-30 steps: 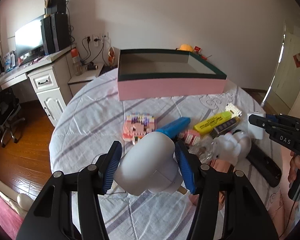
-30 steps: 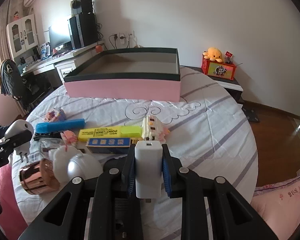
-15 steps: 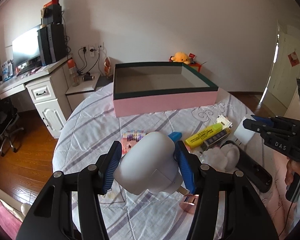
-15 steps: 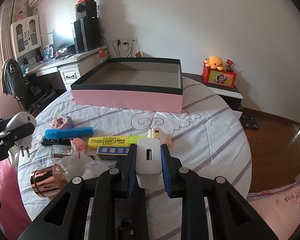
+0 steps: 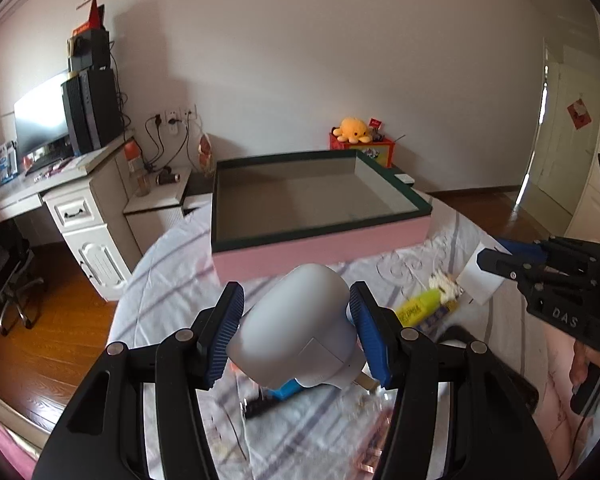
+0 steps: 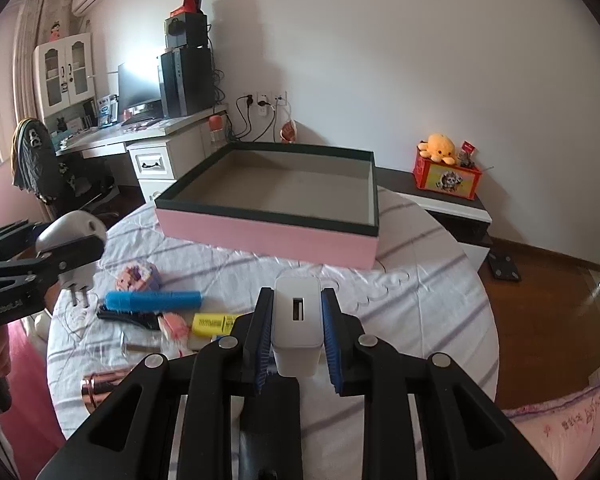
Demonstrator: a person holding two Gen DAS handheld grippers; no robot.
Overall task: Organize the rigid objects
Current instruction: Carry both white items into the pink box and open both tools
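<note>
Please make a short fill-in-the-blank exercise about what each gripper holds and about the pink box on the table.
1. The left gripper is shut on a rounded white ____.
2. The right gripper is shut on a white charger whose shape is ____.
3. The inside of the pink box is ____.
4. The yellow highlighter lies on the ____, not in the box.

Missing words: plug; rectangular; empty; table
</note>
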